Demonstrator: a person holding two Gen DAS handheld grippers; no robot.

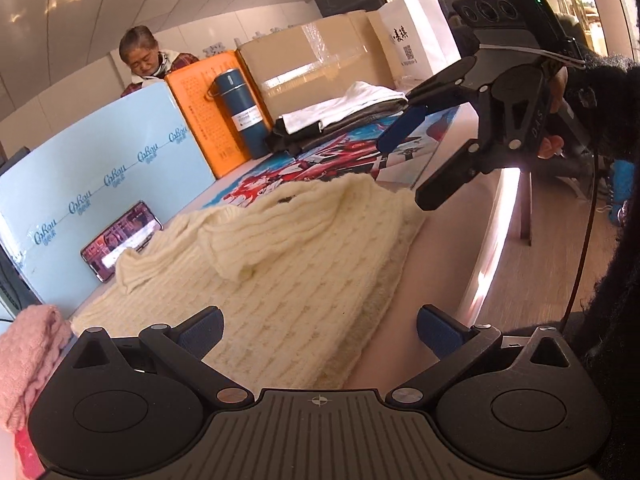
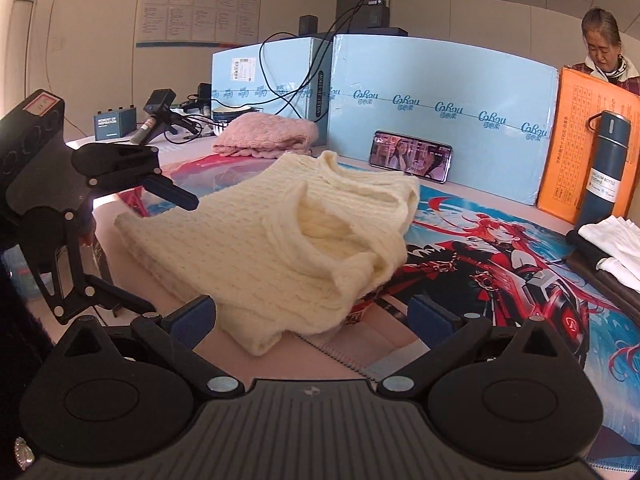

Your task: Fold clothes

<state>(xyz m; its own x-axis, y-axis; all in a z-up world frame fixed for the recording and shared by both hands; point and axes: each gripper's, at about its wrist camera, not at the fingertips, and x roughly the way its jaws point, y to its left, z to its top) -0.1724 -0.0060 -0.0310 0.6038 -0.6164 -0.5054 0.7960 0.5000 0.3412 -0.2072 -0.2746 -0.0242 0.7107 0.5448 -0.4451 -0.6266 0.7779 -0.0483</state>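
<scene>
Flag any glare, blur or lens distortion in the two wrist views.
Left wrist view: strong glare streak along the table edge; window reflections on the ceiling; fisheye bends the blue foam board. Right wrist view: even light, cream sweater sharp; phone screen readable; black vignette at the corners.

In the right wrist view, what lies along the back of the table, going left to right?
Pink knit → phone → orange board → blue bottle.

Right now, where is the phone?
In the right wrist view, the phone leans against the blue foam board, just behind the cream sweater, left of the dark bottle.
</scene>
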